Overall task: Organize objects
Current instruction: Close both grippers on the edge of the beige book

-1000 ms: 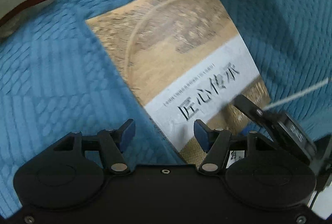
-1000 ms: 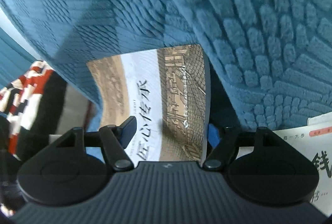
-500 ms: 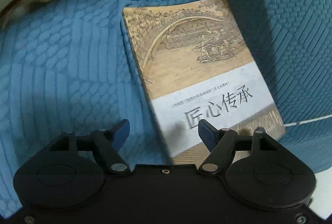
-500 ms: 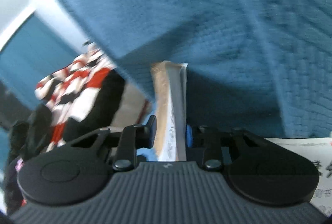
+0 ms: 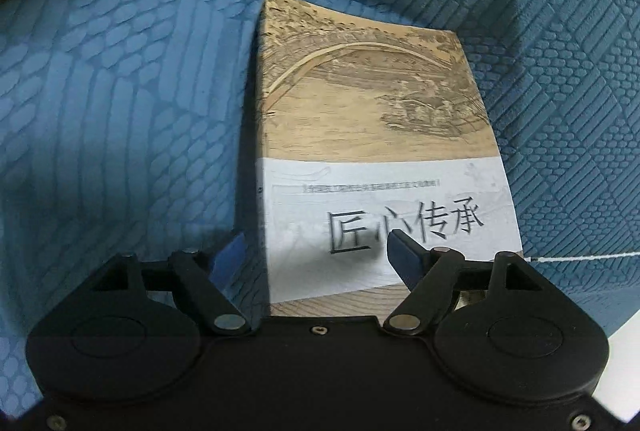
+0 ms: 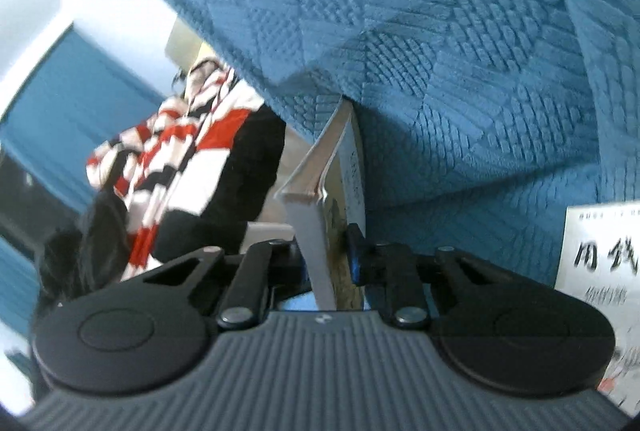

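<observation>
Book [image 6: 320,231], which was lying flat a second ago, is now standing on edge between the closing right gripper [image 6: 326,251] jaws, while the left gripper [image 5: 316,255] is opening just before it, grasping nothing.

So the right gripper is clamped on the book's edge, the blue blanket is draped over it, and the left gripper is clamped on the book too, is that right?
Not quite. The left gripper is not clamped: the left wrist view shows its jaws apart and opening over the book cover, pads off it. The rest holds: the right gripper is closing on the book's edge, under the blue blanket.
</observation>
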`<state>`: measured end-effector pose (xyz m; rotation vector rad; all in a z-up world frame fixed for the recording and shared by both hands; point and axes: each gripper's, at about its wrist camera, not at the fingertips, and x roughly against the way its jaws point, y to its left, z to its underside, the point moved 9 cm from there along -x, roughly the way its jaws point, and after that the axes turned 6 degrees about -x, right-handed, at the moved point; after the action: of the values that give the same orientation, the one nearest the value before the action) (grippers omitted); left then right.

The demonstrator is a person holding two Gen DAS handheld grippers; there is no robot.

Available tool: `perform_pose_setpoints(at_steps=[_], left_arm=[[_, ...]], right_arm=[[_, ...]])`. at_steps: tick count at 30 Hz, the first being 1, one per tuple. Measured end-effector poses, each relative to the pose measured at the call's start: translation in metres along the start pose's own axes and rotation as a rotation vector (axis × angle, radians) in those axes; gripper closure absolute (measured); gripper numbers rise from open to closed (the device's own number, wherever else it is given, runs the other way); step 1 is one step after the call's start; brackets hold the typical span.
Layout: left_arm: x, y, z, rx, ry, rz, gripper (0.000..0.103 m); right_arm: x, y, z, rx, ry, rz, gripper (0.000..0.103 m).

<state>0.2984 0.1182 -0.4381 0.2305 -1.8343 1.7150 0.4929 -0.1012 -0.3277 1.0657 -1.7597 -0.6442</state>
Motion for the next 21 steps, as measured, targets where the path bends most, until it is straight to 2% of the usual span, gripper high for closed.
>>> perform_pose_setpoints(at_steps=[5,12,16,21], left_arm=[[-0.005,0.004,-0.003,0.051,0.03,0.07,0.027],[-0.009,0.011,0.031,0.18,0.123,0.186,0.028],[-0.015,0.016,0.042,0.261,0.114,0.224,0.028],[-0.022,0.008,0.041,0.288,0.103,0.253,0.033]], right_arm=[[0.001,-0.006,0.003,-0.161,-0.058,-0.033,0.081],[0.002,-0.015,0.003,-0.279,-0.089,-0.041,0.081],[0.002,-0.019,0.003,-0.316,-0.097,-0.048,0.081],[0.002,-0.027,0.005,-0.371,-0.116,-0.046,0.081]])
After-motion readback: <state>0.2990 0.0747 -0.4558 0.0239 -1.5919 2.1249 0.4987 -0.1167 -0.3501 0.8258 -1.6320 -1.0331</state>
